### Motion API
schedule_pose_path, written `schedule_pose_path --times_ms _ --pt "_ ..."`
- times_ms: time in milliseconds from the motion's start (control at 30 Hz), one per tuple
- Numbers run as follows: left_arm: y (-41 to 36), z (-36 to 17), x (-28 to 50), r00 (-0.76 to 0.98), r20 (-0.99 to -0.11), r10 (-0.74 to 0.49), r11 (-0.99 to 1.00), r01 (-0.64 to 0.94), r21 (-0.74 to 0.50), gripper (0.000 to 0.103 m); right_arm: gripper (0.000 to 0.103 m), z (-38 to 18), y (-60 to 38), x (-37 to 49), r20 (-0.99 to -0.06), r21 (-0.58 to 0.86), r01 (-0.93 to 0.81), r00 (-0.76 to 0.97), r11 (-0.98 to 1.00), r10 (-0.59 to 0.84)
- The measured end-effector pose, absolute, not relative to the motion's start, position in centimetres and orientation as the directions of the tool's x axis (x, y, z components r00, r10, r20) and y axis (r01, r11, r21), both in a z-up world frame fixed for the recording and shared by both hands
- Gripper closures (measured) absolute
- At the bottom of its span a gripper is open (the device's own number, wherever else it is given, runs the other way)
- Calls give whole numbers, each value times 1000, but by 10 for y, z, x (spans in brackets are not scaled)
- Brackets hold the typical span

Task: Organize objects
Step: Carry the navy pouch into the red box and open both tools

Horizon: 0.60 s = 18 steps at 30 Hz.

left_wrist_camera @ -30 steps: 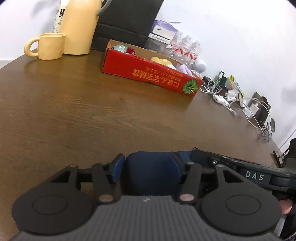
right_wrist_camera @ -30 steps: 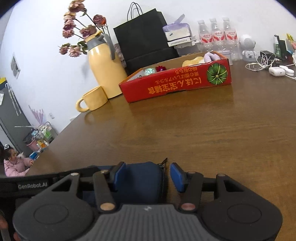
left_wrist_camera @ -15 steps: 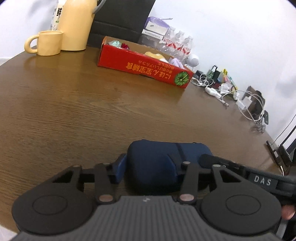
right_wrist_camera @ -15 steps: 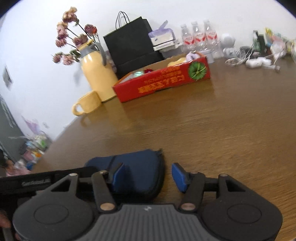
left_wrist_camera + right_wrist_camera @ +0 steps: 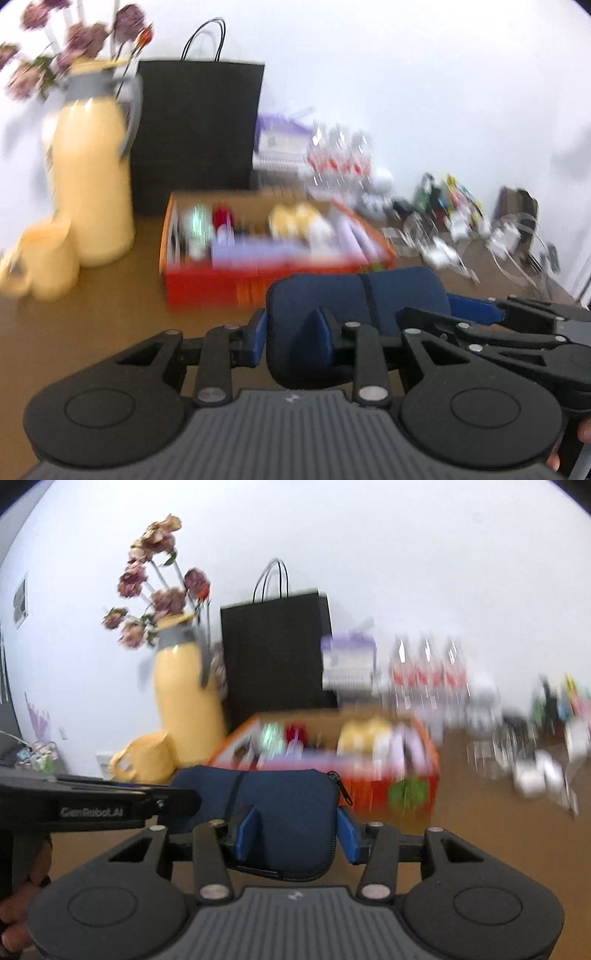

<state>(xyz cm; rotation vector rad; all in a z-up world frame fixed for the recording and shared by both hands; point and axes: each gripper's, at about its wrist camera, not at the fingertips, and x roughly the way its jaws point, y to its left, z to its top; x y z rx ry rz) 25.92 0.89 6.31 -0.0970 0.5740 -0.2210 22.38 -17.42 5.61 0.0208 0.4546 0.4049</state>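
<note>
Now both hand-held grippers carry a navy zip pouch above the brown counter.

Seen from the left wrist, the left hand-held gripper has its jaws closing, pinching the near-left end of the pouch between its blue pads. Seen from the right wrist, the right hand-held gripper grips the pouch's other end, by the zip pull, with its pads pressed on either side. Just behind the pouch sits a red cardboard box full of small items, blurred. Left of the box stand a yellow jug holding dried flowers and a yellow mug; a black paper bag stands behind by the white wall.
</note>
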Motion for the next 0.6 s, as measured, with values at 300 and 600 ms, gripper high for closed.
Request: schedule_pose_path --times_ms 300,600 --pt "33 39 464 774 -605 -185 967 33 -254 74 57 45 -144 447 -540 174 -304 766 937 348" --pt "38 -15 502 703 -689 -177 975 31 -219 65 57 -20 -111 500 -645 58 -286 720 956 255"
